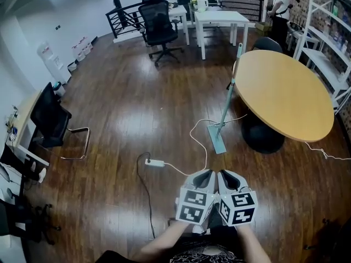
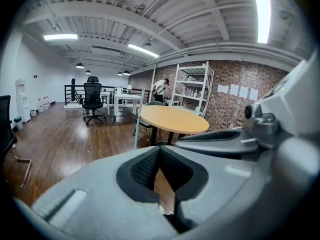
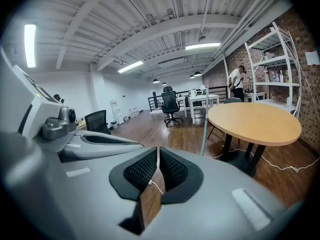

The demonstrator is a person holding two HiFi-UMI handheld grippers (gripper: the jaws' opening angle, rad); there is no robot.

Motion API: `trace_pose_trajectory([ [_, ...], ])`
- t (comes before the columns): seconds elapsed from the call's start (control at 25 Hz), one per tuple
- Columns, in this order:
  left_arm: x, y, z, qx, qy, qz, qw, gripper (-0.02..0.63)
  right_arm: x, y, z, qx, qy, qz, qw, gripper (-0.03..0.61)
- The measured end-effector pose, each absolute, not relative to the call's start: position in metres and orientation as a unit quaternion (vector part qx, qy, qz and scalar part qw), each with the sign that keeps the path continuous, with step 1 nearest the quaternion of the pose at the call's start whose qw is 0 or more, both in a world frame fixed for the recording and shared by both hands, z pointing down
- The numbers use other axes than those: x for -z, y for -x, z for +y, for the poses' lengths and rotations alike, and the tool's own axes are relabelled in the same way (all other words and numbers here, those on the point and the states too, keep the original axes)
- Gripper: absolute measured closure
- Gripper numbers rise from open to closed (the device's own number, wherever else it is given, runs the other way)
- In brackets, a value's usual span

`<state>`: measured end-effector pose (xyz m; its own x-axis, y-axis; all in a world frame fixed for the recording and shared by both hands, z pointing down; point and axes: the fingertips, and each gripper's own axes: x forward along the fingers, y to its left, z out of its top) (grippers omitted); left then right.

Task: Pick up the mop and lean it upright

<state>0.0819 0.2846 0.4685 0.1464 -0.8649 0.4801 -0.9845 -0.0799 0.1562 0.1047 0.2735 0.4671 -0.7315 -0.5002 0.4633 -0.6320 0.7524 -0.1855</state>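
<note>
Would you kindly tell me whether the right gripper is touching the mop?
Apart. The head view shows the right gripper down by the person, with bare wooden floor between it and the mop beside the round table.

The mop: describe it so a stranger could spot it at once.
Find the round wooden table at the head view's right. Against its near-left edge leans the mop, flat head on the floor. It is the only slim, pale-green pole, unlike the white cable beside it.
</note>
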Motion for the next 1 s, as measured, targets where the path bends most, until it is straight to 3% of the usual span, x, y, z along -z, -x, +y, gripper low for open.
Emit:
trace_pose_trajectory([
  [0.76,-0.467,-0.005,-0.008,-0.161,-0.71,-0.655,0.202,0.611,-0.466,-0.025,-0.02,-0.171,-0.285,-0.926,0.178,0.56],
  [1.0,-0.469,0.009,-0.055,-0.155,-0.712,-0.653,0.206,0.611,-0.466,-0.006,-0.07,-0.168,-0.288,-0.926,0.179,0.558],
])
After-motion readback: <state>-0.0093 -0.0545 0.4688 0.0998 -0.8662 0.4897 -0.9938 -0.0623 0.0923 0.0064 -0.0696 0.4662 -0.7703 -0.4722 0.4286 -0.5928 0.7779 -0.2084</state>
